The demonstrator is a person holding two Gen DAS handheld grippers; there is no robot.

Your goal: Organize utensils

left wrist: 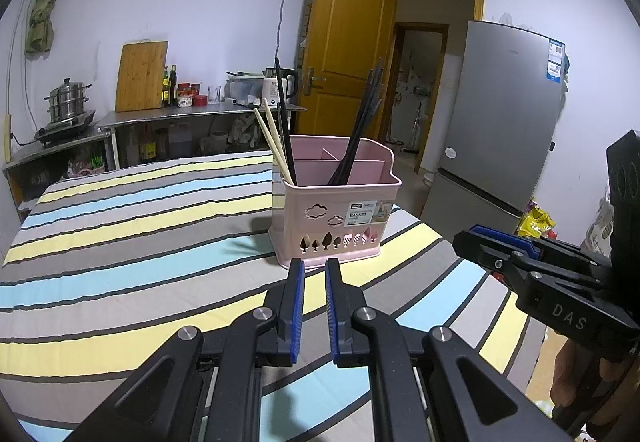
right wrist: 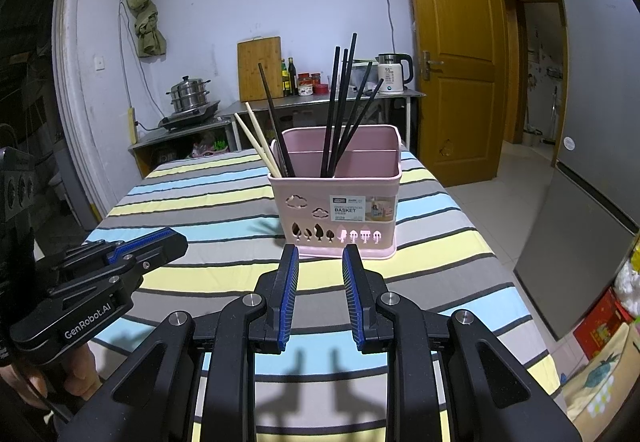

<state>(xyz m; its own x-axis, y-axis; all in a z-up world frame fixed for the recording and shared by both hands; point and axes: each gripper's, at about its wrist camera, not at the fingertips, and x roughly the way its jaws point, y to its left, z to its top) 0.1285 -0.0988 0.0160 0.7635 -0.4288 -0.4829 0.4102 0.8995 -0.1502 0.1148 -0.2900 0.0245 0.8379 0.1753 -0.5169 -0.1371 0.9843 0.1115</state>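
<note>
Your left gripper [left wrist: 314, 262] hangs above the striped tablecloth [left wrist: 132, 242] with its blue-padded fingers parted by a narrow gap and nothing between them; its tips point at the near bottom edge of the pink utensil basket [left wrist: 334, 218]. Your right gripper [right wrist: 321, 248] is spread a little wider, also holding nothing, and it too sits just short of the basket's front wall, slightly above the cloth. Each tool shows in the other's view: the right one comes in from the basket's right side in the left wrist view, the left one from the basket's left side in the right wrist view.

The basket stands upright on the cloth, label facing you, split by inner walls into compartments. Two pale wooden chopsticks [right wrist: 256, 144] and one black chopstick [right wrist: 274, 118] lean out of its left end, tilting left. A bundle of black chopsticks [right wrist: 344, 102] stands in the middle part, fanning up and to the right.

Behind the basket are a steel counter [right wrist: 320, 98] with a cutting board [right wrist: 260, 68], bottles and a kettle [right wrist: 394, 74]. Left of the basket a steamer pot [right wrist: 190, 94] sits on a burner; right of it are a wooden door [right wrist: 452, 42] and a grey fridge [right wrist: 592, 146].
</note>
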